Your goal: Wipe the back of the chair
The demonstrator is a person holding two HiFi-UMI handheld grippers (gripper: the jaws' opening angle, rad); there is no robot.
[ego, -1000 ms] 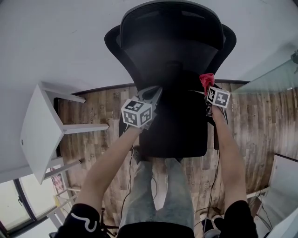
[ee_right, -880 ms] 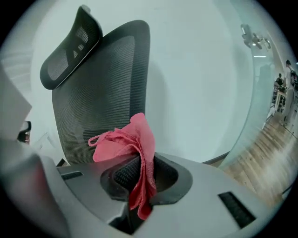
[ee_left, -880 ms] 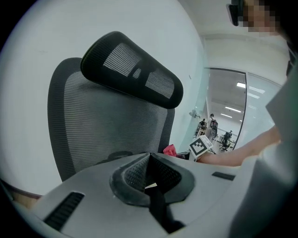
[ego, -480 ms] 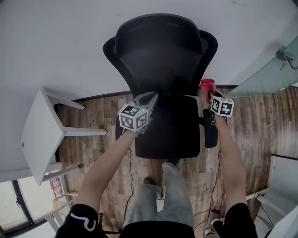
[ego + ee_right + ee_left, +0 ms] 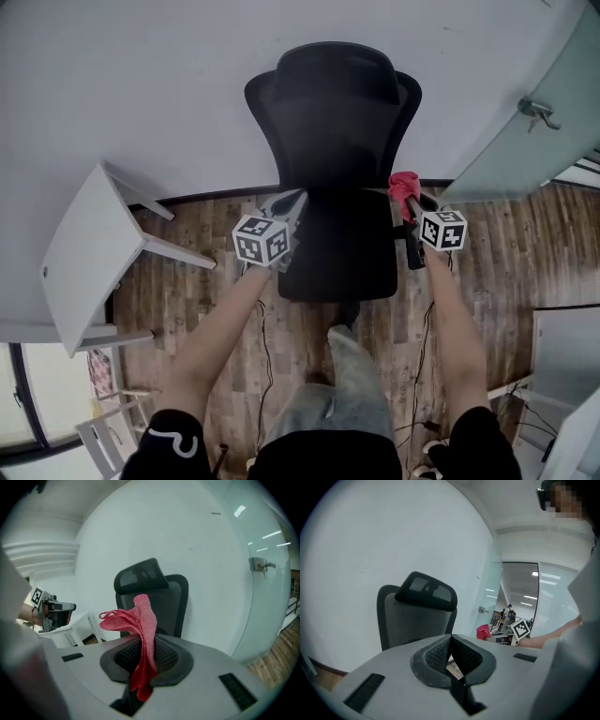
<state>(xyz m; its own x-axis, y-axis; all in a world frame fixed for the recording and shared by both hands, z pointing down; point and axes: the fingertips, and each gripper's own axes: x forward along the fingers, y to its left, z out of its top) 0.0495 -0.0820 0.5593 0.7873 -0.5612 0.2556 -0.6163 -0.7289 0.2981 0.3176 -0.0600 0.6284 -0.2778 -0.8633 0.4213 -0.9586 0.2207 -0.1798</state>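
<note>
A black office chair (image 5: 335,131) faces me against a white wall, its mesh back (image 5: 412,620) and headrest (image 5: 140,576) showing in both gripper views. My right gripper (image 5: 406,192) is shut on a red cloth (image 5: 140,625), held just off the chair's right armrest (image 5: 412,248). The cloth (image 5: 404,184) sticks up from the jaws. My left gripper (image 5: 286,203) hangs by the seat's left front corner, jaws shut with nothing between them (image 5: 451,654).
A white stool (image 5: 89,253) stands on the wooden floor to the left. A glass door with a metal handle (image 5: 534,111) is at the right. Cables (image 5: 422,375) trail on the floor near the person's legs.
I have drawn back from the chair, which now looks smaller and farther. Both grippers stay in front of the seat, and the red cloth remains clamped in the right one.
</note>
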